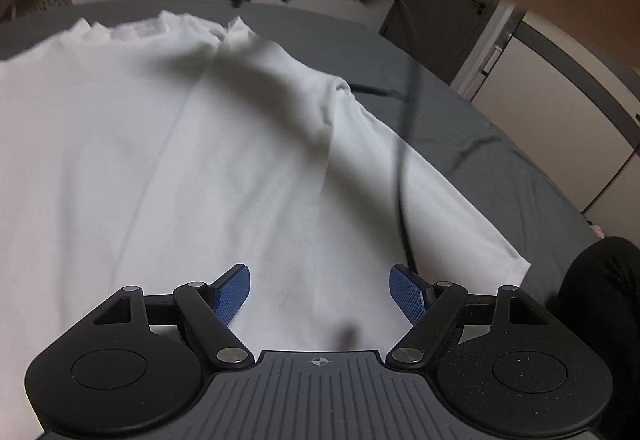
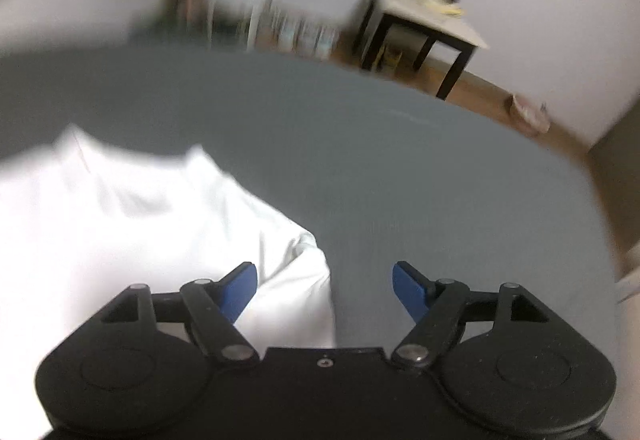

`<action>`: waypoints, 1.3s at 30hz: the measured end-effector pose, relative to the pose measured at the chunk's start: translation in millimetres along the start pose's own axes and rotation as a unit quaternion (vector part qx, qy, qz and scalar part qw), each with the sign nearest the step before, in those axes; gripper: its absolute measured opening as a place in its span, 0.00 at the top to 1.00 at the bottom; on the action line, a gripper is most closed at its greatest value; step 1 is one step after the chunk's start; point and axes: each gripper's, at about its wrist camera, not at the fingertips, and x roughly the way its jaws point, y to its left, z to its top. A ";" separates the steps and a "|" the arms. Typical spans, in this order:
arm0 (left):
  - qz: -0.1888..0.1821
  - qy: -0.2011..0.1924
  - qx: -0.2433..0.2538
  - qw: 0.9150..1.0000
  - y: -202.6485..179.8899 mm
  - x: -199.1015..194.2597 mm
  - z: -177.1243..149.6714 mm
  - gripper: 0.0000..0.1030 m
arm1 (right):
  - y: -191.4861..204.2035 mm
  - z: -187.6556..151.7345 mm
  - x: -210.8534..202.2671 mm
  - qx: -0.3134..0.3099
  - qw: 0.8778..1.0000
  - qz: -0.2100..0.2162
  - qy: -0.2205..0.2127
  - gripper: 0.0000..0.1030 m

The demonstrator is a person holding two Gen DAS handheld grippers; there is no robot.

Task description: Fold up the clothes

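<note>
Now: white shirt [image 1: 180,159] flat on grey bed [image 2: 360,159]; left gripper [image 1: 320,292] spread wide, empty; right gripper [image 2: 325,288] spread wide, empty

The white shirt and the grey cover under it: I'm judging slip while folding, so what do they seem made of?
The white shirt looks like soft matte knit, likely cotton: it creases gently and has no sheen. The grey cover looks like smooth matte woven sheeting, with a few shallow wrinkles; the fibre can't be told.

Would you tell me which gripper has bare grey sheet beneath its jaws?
The right gripper: it straddles the white shirt's edge; the left gripper hangs over shirt alone.
</note>
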 end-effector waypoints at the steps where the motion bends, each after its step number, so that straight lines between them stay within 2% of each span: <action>1: -0.009 -0.003 0.001 1.000 0.1 1.8 0.3 0.25 | 8.2 2.9 4.7 -0.014 1.000 -0.015 0.016 0.28; 2: -0.017 -0.008 0.000 1.000 0.5 2.8 0.0 0.25 | 16.5 5.9 9.3 -0.028 0.999 -0.030 0.032 0.26; 5: -0.033 -0.005 -0.002 0.999 2.6 5.8 -3.9 0.25 | 35.4 21.9 35.1 -0.059 0.992 -0.039 0.104 0.23; 7: -0.038 0.003 0.002 0.999 3.8 9.4 -6.5 0.25 | 48.0 24.2 52.2 -0.094 0.984 -0.069 0.135 0.23; 9: -0.043 0.002 0.008 0.999 4.7 11.1 -8.0 0.25 | 59.6 23.7 70.1 -0.141 0.969 -0.115 0.167 0.21; 11: -0.050 0.000 0.004 0.999 6.9 13.0 -7.5 0.25 | 70.2 17.6 85.5 -0.198 0.947 -0.161 0.193 0.16; 12: -0.053 0.000 -0.002 0.999 8.4 13.9 -7.1 0.25 | 73.9 17.4 91.9 -0.210 0.942 -0.173 0.197 0.09; 15: -0.061 -0.001 -0.016 0.998 12.0 14.0 -7.6 0.25 | 80.9 16.8 103.7 -0.224 0.933 -0.196 0.205 0.03; 19: -0.065 -0.002 -0.020 0.998 13.1 14.8 -8.5 0.25 | 87.0 26.7 105.2 -0.270 0.911 -0.258 0.177 0.04; 24: -0.062 -0.002 -0.010 0.998 11.2 14.6 -10.5 0.25 | 75.8 31.0 106.1 -0.229 0.931 -0.264 0.108 0.04; 25: -0.062 -0.002 -0.007 0.998 10.7 15.0 -10.8 0.25 | 67.9 30.9 105.3 -0.204 0.939 -0.253 0.108 0.04; 27: -0.062 -0.003 -0.004 0.998 10.4 15.2 -12.1 0.25 | 43.4 35.4 106.1 -0.116 0.963 -0.206 0.131 0.05; 29: -0.062 -0.002 -0.002 0.998 9.9 15.6 -12.1 0.25 | 11.5 43.9 104.7 -0.021 0.977 -0.153 0.145 0.05; 31: -0.062 -0.001 -0.002 0.998 9.5 16.3 -11.5 0.25 | -16.4 47.9 102.1 0.047 0.982 -0.100 0.150 0.05; 34: -0.065 0.000 -0.005 0.998 11.8 16.2 -10.6 0.25 | -53.3 51.8 94.9 0.138 0.981 -0.028 0.136 0.05; 37: -0.067 0.000 -0.009 0.998 14.5 15.8 -10.4 0.25 | -76.4 49.7 83.3 0.197 0.975 -0.002 0.100 0.05; 39: -0.067 0.001 -0.005 0.998 14.2 16.1 -10.6 0.25 | -81.1 43.7 82.0 0.193 0.978 0.003 0.080 0.06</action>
